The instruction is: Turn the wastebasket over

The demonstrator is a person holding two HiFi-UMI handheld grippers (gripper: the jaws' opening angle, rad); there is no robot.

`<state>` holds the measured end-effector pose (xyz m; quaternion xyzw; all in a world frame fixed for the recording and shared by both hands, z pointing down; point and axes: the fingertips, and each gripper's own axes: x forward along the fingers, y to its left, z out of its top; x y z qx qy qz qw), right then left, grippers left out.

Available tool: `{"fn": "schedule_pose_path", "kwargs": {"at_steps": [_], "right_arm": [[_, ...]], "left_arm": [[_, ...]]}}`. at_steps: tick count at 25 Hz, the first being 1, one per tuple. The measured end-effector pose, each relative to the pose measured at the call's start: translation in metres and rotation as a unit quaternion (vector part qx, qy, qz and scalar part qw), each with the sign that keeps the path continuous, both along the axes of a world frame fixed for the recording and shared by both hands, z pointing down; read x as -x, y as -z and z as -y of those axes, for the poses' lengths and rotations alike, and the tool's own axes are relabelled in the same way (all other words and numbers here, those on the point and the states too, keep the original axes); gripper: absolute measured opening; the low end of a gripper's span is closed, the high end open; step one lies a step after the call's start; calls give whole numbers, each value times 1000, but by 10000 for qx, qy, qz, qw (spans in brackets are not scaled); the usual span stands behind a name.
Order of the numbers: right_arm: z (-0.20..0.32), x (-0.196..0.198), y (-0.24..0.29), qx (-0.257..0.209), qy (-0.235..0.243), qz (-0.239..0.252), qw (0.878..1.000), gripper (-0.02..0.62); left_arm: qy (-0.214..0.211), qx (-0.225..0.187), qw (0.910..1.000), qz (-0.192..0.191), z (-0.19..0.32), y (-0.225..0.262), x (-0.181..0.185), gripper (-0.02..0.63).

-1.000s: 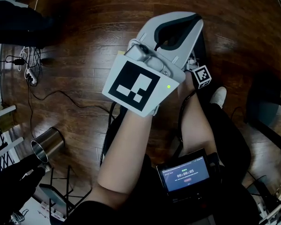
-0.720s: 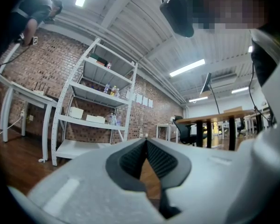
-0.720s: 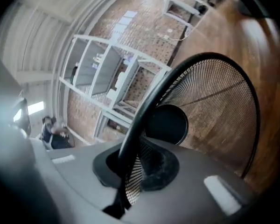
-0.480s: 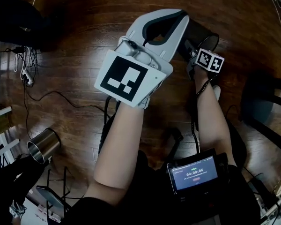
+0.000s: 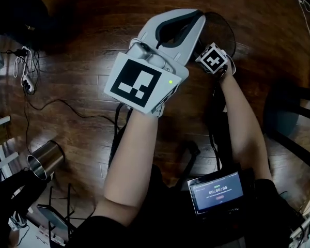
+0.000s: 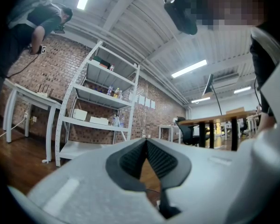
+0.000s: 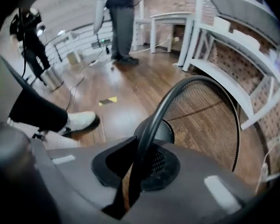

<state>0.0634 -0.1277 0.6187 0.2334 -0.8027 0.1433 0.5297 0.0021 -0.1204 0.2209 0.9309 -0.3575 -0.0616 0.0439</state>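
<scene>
The wastebasket [image 5: 223,31] is black wire mesh and rests tilted on the wood floor, its round opening turned up towards me. In the right gripper view its mesh wall [image 7: 206,118] and dark rim [image 7: 151,120] fill the middle. The rim runs between the jaws of my right gripper [image 7: 139,169], which clamp it while they begin opening slightly. From the head view, only that gripper's marker cube [image 5: 213,59] shows, at the basket's near edge. My left gripper [image 5: 188,20] hovers level beside the basket, shut on nothing, its pads [image 6: 130,160] meeting at the tips.
A steel canister [image 5: 46,160] stands at the lower left, with cables and a power strip [image 5: 30,85] on the floor nearby. A dark chair [image 5: 294,119] is at the right. White shelving [image 7: 233,45], a table and a standing person [image 7: 120,17] lie beyond the basket.
My right gripper has moved farther out and rolled over, bringing the wastebasket's open mouth into sight. The left gripper has barely shifted.
</scene>
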Motion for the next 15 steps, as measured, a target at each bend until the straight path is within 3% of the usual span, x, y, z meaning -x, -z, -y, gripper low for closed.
{"fn": "schedule_pose_path", "kwargs": {"at_steps": [3,6,10,15], "right_arm": [[-21,16,-12,-64,1155,-815,9899,15],[-45,20,-35,89,1815,-1304,9747,18],[-70,15,-57,320,2208,-1620,9613,15],[-74,15,-59,273,2236,-1535,9621,17]], "left_arm": [[12,-4,10000,-4,1,0,2,2],[20,7,10000,0,0,0,4,2],[37,-16,10000,-38,1,3,5,2],[16,-8,10000,-42,-1,3,5,2]]}}
